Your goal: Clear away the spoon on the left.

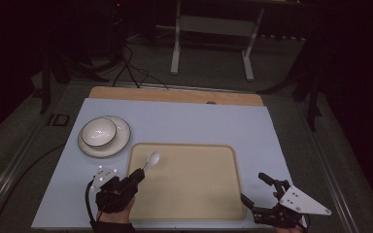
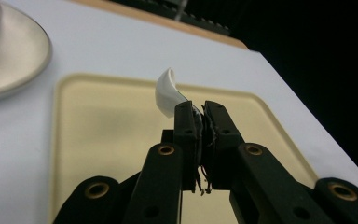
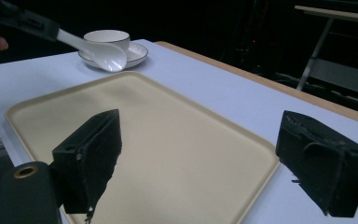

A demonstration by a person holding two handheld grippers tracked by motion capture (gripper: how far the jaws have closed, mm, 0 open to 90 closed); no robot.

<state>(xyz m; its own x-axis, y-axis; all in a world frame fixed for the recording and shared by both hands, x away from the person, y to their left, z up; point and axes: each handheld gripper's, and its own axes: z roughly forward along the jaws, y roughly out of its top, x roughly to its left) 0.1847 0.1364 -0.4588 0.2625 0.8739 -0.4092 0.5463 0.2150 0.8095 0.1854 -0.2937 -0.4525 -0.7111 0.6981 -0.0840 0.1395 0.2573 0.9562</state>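
while the left claw [image 1: 138,173] grips the spoon [image 1: 153,158] by its handle above the tray's [image 1: 184,204] near-left corner, pickup looks done; setting it down is left. right claw [image 1: 257,194] gapes empty off the tray's near-right corner.

left gripper [image 1: 137,174] jaws clamped (tight) — right gripper [image 1: 255,194] jaws wide

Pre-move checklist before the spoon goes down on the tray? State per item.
1. Left tool shut on spoon handle: ok.
2. Spoon bowl over the tray, near its far-left corner: ok.
3. Tray surface bare where the spoon would land: ok.
4. Right tool open, holding nothing, at the tray's near-right corner: ok.
5. Bowl sits on plate, left of the tray, out of the path: ok.
6. Spoon touching tray: cannot tell.
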